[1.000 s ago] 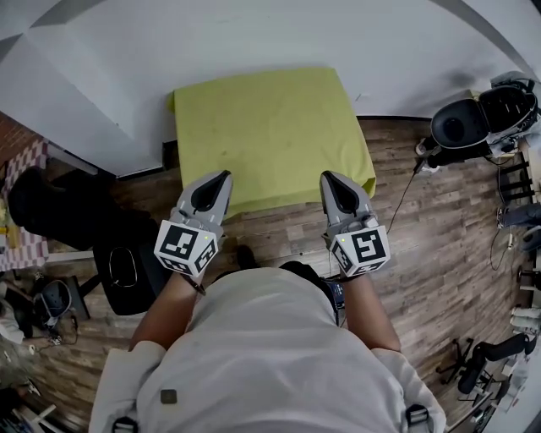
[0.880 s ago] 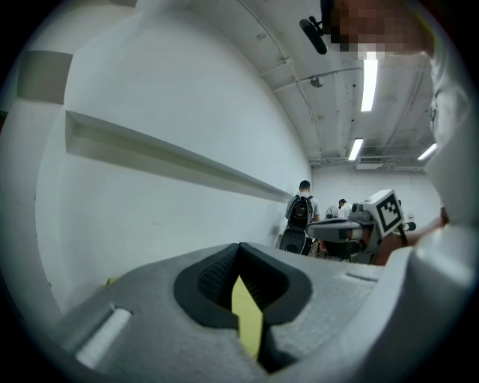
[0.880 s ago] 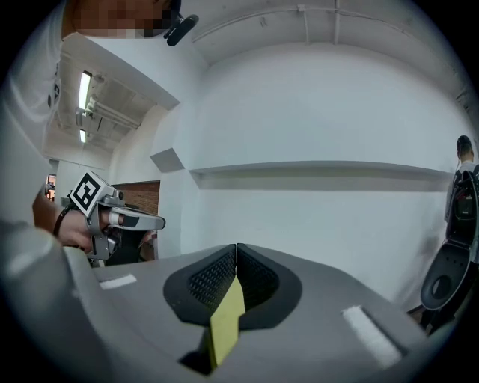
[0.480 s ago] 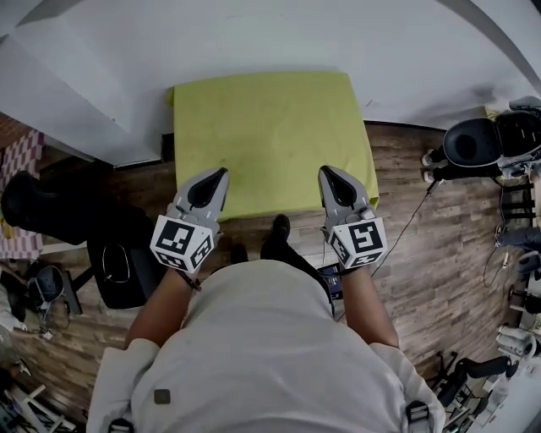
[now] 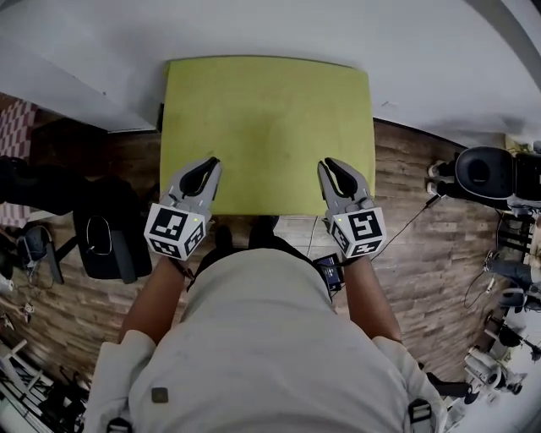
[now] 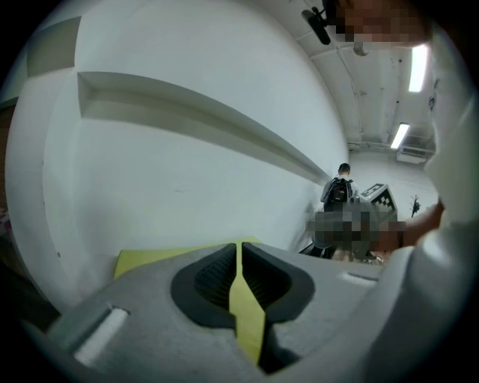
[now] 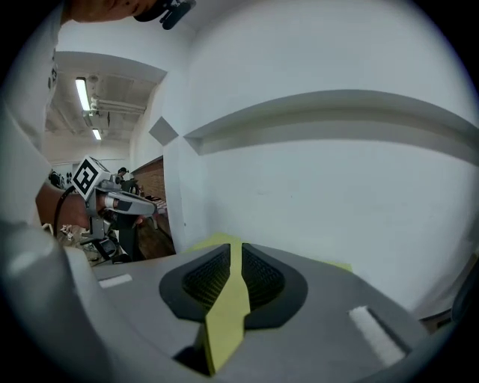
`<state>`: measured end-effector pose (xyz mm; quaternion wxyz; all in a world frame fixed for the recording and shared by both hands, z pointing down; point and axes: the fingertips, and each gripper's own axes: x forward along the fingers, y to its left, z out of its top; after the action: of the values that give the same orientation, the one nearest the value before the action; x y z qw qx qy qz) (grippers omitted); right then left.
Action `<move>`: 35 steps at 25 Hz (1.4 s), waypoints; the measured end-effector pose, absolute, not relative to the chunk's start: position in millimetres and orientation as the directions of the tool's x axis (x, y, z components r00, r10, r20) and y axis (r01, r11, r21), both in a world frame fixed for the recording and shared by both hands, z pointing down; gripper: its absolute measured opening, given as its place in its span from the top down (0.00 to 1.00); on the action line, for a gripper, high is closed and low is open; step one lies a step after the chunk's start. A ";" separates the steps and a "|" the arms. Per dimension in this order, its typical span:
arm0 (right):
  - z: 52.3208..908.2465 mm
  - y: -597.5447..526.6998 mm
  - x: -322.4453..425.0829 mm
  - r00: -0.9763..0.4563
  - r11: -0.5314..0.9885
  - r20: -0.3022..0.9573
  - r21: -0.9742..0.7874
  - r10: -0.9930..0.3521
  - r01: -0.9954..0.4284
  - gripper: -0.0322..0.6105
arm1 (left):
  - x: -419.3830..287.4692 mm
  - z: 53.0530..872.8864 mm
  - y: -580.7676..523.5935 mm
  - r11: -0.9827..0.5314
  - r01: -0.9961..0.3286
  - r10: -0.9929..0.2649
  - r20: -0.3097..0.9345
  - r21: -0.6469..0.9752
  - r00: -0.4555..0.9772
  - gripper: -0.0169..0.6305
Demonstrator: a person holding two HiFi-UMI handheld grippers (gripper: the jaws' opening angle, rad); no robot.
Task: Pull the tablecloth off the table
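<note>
A yellow-green tablecloth (image 5: 266, 127) covers a small table against the white wall. My left gripper (image 5: 207, 166) and right gripper (image 5: 330, 166) both reach over its near edge, one toward each near corner. In the left gripper view a thin fold of the tablecloth (image 6: 245, 307) runs between the ribbed pads of the left gripper (image 6: 239, 254). The right gripper view shows the same: a fold of tablecloth (image 7: 227, 310) is pinched in the right gripper (image 7: 235, 258). Both pairs of jaws are opening slightly, with the cloth still touching the pads.
A black chair (image 5: 106, 245) stands left of the table on the wood floor (image 5: 414, 245). A black round machine (image 5: 486, 173) with cables sits at the right. The white wall (image 5: 254, 25) runs behind the table. Another person's gripper (image 7: 97, 196) shows at the left of the right gripper view.
The head view has shifted, so the table now lies more squarely in front and looks larger. Both grippers stay on the cloth's near edge. The person's feet have moved under the body.
</note>
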<state>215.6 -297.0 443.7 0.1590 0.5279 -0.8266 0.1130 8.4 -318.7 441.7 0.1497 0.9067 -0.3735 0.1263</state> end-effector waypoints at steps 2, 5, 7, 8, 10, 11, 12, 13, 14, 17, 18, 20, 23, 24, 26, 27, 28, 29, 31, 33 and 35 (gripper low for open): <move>463.4 -304.6 222.6 -0.410 0.434 0.418 -0.040 -0.811 -0.900 0.83 | 11.2 460.1 -326.9 -0.658 -0.732 -0.643 0.374 0.178 0.668 0.92; 491.1 -310.4 231.4 -0.432 0.458 0.471 -0.065 -0.769 -0.887 0.79 | 15.0 484.8 -333.5 -0.634 -0.750 -0.639 0.419 0.189 0.645 0.90; 510.5 -312.3 233.7 -0.448 0.473 0.505 -0.086 -0.738 -0.877 0.77 | 15.3 502.6 -334.7 -0.622 -0.759 -0.630 0.452 0.193 0.631 0.88; 519.9 -313.4 234.7 -0.455 0.480 0.519 -0.097 -0.723 -0.872 0.76 | 15.2 512.0 -335.2 -0.617 -0.763 -0.623 0.471 0.194 0.624 0.86; 538.0 -315.4 237.5 -0.466 0.487 0.547 -0.119 -0.695 -0.865 0.71 | 15.8 530.9 -336.1 -0.607 -0.768 -0.607 0.507 0.202 0.613 0.82; 547.5 -315.6 238.8 -0.471 0.490 0.563 -0.131 -0.679 -0.862 0.70 | 16.0 540.1 -336.2 -0.602 -0.771 -0.598 0.522 0.207 0.608 0.81; 557.4 -315.5 239.8 -0.476 0.492 0.581 -0.143 -0.661 -0.859 0.67 | 16.0 549.3 -336.1 -0.598 -0.773 -0.589 0.537 0.212 0.603 0.79; 567.6 -315.2 240.7 -0.479 0.495 0.599 -0.154 -0.642 -0.855 0.63 | 16.1 558.3 -335.7 -0.593 -0.775 -0.581 0.550 0.217 0.599 0.78; 577.7 -314.9 241.8 -0.481 0.496 0.617 -0.164 -0.623 -0.852 0.61 | 16.4 567.1 -335.0 -0.590 -0.777 -0.573 0.563 0.221 0.595 0.76; 604.9 -313.7 246.4 -0.482 0.497 0.661 -0.187 -0.575 -0.848 0.56 | 18.6 591.9 -332.6 -0.589 -0.779 -0.547 0.603 0.217 0.581 0.70; 613.3 -313.0 247.4 -0.482 0.497 0.674 -0.191 -0.560 -0.846 0.54 | 18.9 600.3 -332.1 -0.590 -0.780 -0.538 0.617 0.211 0.574 0.69; 630.0 -310.9 248.6 -0.478 0.500 0.698 -0.196 -0.533 -0.844 0.51 | 17.7 618.3 -331.7 -0.585 -0.784 -0.519 0.647 0.209 0.559 0.65; 655.0 -305.9 249.9 -0.465 0.499 0.734 -0.198 -0.495 -0.844 0.47 | 12.3 647.7 -329.9 -0.567 -0.794 -0.480 0.696 0.219 0.535 0.61; 663.6 -303.6 250.6 -0.458 0.495 0.747 -0.199 -0.482 -0.846 0.47 | 10.1 657.8 -328.7 -0.563 -0.797 -0.466 0.712 0.218 0.525 0.59; 680.9 -298.8 251.5 -0.444 0.486 0.773 -0.204 -0.453 -0.850 0.45 | 5.8 677.3 -325.6 -0.562 -0.801 -0.441 0.744 0.207 0.502 0.57; 689.0 -296.8 252.0 -0.438 0.483 0.784 -0.204 -0.440 -0.851 0.43 | 4.2 685.9 -324.1 -0.561 -0.803 -0.430 0.757 0.203 0.492 0.54; 696.5 -295.4 252.7 -0.431 0.482 0.794 -0.202 -0.428 -0.852 0.42 | 3.2 693.3 -322.8 -0.558 -0.805 -0.421 0.766 0.202 0.485 0.53; 703.5 -294.6 253.5 -0.424 0.482 0.803 -0.199 -0.418 -0.853 0.41 | 2.7 700.0 -321.9 -0.555 -0.807 -0.414 0.773 0.204 0.480 0.53; 717.2 -293.7 255.7 -0.411 0.481 0.820 -0.195 -0.398 -0.855 0.40 | 2.5 713.3 -320.5 -0.550 -0.809 -0.397 0.788 0.206 0.471 0.52; 731.3 -292.4 258.5 -0.395 0.478 0.837 -0.189 -0.378 -0.858 0.38 | 2.9 726.8 -318.6 -0.549 -0.811 -0.378 0.804 0.205 0.459 0.51; 745.2 -289.9 260.6 -0.377 0.476 0.855 -0.181 -0.356 -0.861 0.37 | 2.5 738.5 -315.8 -0.547 -0.812 -0.361 0.819 0.202 0.447 0.50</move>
<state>260.6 -289.9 745.2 0.3915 0.3980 -0.7646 0.3221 2.5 -315.8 738.5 0.3011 0.7954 -0.3687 0.3752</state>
